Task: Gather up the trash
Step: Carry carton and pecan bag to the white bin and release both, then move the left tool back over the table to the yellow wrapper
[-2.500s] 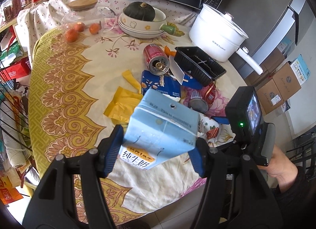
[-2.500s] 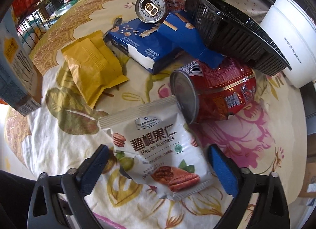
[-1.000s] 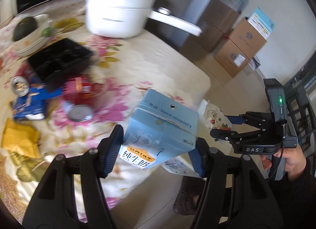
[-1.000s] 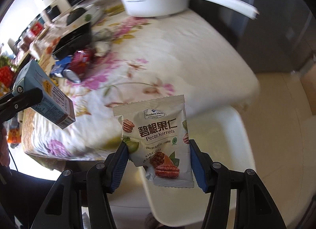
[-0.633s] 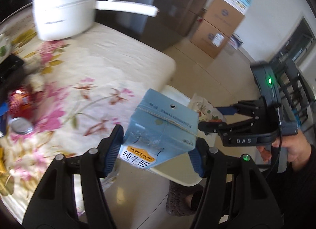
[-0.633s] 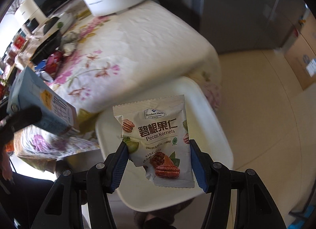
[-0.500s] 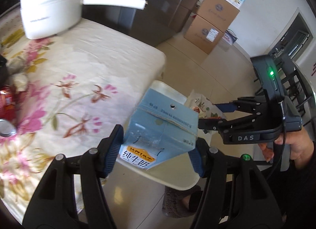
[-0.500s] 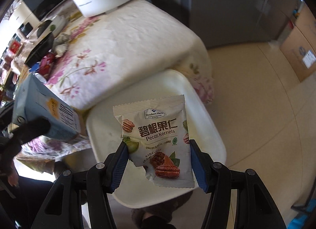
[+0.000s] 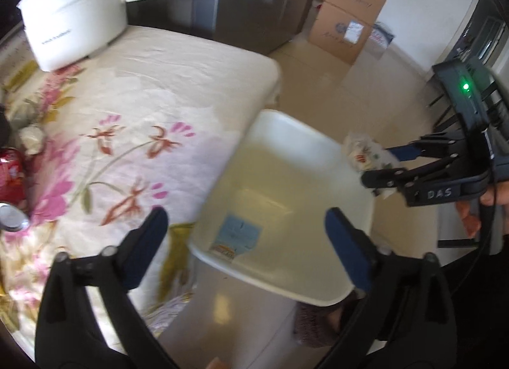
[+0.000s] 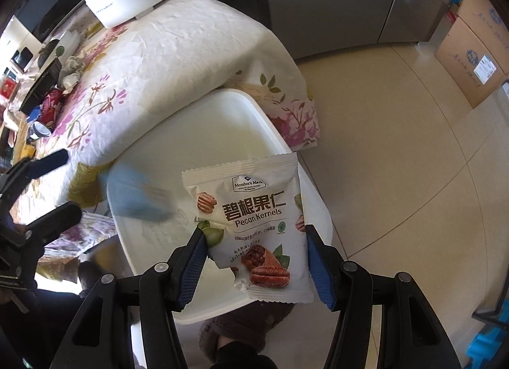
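Two tools over white bin (image 9: 356, 184), pot (image 9: 73, 16), cardboard boxes (image 9: 346, 22) — table edge (image 9: 267, 82) beside.

Your left tongs (image 9: 243, 235) are black with dark blue pads, same on your right tongs (image 10: 256, 262). Bin (image 9: 318, 143) is white, pale cream inside. Carton (image 9: 237, 235) in it is light blue with an orange-yellow label. Pecan packet (image 10: 251, 219) is white, brown lettering, brown nuts, green leaves. Bench cloth (image 9: 159, 89) is cream with pink flowers, rust-red blooms, olive stems. Pot (image 9: 73, 9) is white. Can (image 9: 9, 171) is red with a silver end. Floor (image 10: 397, 146) is beige tile. Boxes (image 9: 346, 22) are tan cardboard.
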Action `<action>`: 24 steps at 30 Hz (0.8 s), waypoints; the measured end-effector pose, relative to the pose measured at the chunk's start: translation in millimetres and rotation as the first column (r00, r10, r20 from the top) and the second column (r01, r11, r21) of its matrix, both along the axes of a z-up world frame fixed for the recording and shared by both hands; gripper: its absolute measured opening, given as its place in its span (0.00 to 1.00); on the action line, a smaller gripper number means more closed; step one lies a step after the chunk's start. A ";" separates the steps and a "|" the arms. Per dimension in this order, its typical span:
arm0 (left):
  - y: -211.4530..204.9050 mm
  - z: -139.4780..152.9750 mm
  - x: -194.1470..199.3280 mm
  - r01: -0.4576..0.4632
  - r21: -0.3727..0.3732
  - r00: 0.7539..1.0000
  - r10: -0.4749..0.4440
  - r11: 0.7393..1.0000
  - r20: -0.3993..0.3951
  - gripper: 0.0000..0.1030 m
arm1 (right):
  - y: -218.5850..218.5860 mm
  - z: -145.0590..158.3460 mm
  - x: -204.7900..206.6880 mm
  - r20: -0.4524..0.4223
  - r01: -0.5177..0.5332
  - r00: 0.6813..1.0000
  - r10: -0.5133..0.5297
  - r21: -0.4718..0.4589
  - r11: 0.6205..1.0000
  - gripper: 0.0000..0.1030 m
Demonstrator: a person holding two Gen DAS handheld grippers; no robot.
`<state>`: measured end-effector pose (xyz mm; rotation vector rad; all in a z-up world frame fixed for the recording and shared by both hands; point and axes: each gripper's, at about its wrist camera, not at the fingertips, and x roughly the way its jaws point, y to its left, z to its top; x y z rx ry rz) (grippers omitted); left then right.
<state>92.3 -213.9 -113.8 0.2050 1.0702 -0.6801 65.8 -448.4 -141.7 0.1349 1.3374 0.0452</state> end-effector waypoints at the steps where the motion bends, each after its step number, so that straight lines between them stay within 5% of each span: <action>1: 2.6 1.5 -0.4 -0.004 0.006 1.000 0.004 1.000 0.008 0.98 | 0.8 -0.1 -0.1 -0.001 -0.002 1.000 0.002 -0.002 1.000 0.59; 12: 40.9 10.1 -1.8 -0.067 0.019 0.998 0.067 0.998 0.012 0.99 | 19.8 -5.8 7.6 -0.014 -0.039 0.999 0.038 -0.030 0.999 0.60; 14: 50.1 11.9 -2.9 -0.083 0.026 0.997 0.082 0.996 0.014 0.99 | 23.2 -5.3 9.1 -0.004 -0.045 0.999 0.045 -0.043 0.998 0.73; 16: 58.9 13.6 -3.4 -0.098 0.030 0.995 0.097 0.995 0.015 0.99 | 28.2 -1.3 11.4 0.024 -0.055 0.998 0.056 -0.058 0.997 0.97; 24: 98.2 20.9 -1.3 -0.162 0.017 0.987 0.161 0.987 0.012 0.99 | 54.8 6.3 18.8 0.035 -0.105 0.994 0.108 -0.090 0.990 1.00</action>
